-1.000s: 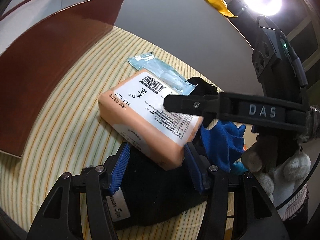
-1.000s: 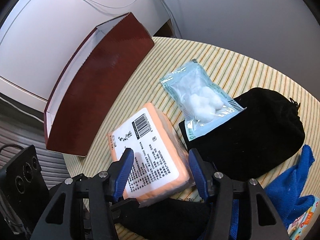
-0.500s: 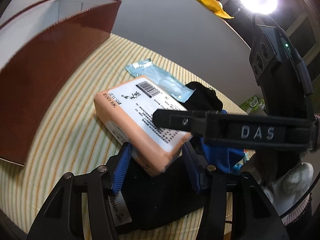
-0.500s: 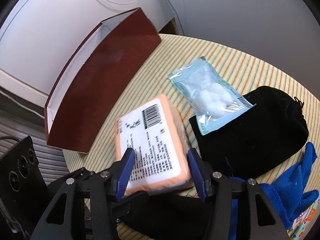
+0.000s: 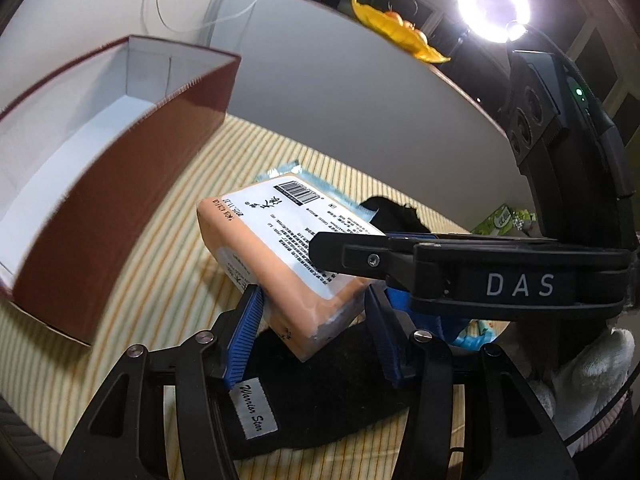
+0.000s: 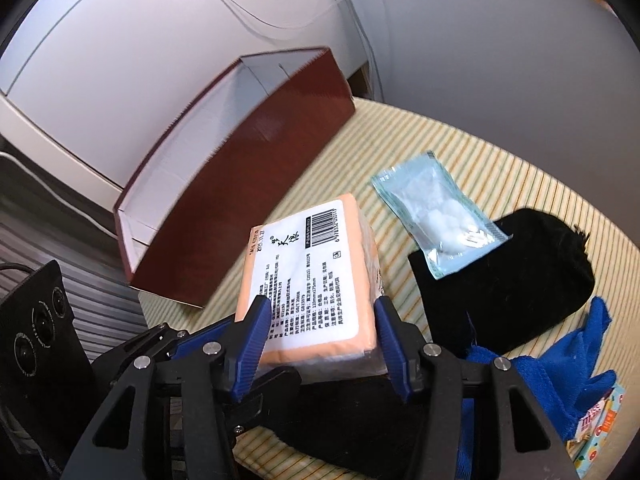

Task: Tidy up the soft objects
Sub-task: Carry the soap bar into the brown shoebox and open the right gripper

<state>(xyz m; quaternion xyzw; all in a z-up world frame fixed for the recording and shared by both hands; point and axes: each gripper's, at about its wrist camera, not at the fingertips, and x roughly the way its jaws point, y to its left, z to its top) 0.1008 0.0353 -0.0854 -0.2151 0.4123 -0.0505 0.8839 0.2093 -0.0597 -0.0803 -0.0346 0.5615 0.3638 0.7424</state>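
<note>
An orange tissue pack (image 5: 272,248) with a white barcode label hangs tilted above the striped table (image 5: 152,280). My left gripper (image 5: 312,300) is shut on its near corner, the blue pads (image 5: 244,332) pressing both sides. My right gripper (image 6: 322,312) is shut on the pack's (image 6: 312,280) near end; in the left wrist view one of its black fingers (image 5: 400,260) crosses the pack's top. A brown box (image 6: 248,168) with a white inside (image 5: 60,160) stands open to the left. The cotton-ball packet (image 6: 436,216) lies partly on a black pouch (image 6: 520,272).
Under the grippers lies a black cloth (image 5: 320,380) with a white label. A blue cloth (image 6: 580,368) and a small colourful pack (image 6: 600,412) sit at the right, a plush toy (image 5: 592,368) beyond them. The table's round edge runs behind the box.
Both grippers have risen with the tissue pack, which now hangs clear of the table. The box's white inside has come into view.
</note>
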